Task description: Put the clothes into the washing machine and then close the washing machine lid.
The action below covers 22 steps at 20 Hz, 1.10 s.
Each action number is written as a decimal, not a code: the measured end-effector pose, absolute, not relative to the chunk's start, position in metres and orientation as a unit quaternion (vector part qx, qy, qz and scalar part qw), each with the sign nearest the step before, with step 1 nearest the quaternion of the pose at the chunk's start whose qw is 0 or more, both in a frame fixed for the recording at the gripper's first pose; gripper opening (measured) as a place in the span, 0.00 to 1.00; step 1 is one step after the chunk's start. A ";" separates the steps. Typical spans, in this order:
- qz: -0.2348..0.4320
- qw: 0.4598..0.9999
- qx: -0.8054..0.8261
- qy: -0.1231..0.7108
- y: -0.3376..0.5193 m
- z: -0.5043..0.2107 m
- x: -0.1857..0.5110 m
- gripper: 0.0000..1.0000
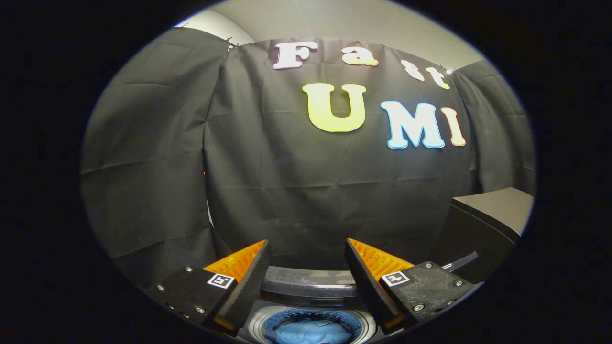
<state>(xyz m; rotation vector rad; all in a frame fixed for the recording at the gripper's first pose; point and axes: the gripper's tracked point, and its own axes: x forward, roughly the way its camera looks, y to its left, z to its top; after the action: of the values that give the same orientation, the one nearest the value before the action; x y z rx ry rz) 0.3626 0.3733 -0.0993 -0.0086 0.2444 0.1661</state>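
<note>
Down between the two fingers, low and close, sits the washing machine (308,306), seen from above with its round tub mouth facing up. Inside the tub lies the clothes (311,330), a crumpled blue bundle resting within the ring of the drum, whose perforated blue wall curls around it. A pale rim circles the drum opening, and just beyond it runs the darker curved band of the machine's top edge, spanning the gap from one finger to the other.

Above all this hangs the gripper (307,253), its fingers spread well apart with nothing between them; neither one touches the clothes or the machine. Each finger shows a ribbed inner face and a flat block behind it carrying a small square marker and a few screws.

Off to the gripper's right, past the right finger, stands a dark boxy panel (483,229) with a lighter flat top, rising higher than the tub; I cannot tell from here whether it belongs to the machine. A thin dark strip juts out near its base, beside the right finger.

Beyond everything hangs the black cloth wall (158,157) of the booth, creased in folds, with a pale ceiling (334,19) over it.
</note>
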 end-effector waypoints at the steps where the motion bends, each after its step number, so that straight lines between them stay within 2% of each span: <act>1: 0.083 0.989 -0.004 0.121 0.373 -0.100 0.360 0.96; 16: 0.096 0.981 -0.011 0.169 0.369 -0.165 0.297 0.96; 22: 0.103 0.983 -0.012 0.155 0.368 -0.148 0.282 0.96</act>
<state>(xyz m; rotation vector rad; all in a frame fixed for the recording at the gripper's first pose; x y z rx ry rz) 0.2816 0.3684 -0.1484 -0.0251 0.3113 0.2067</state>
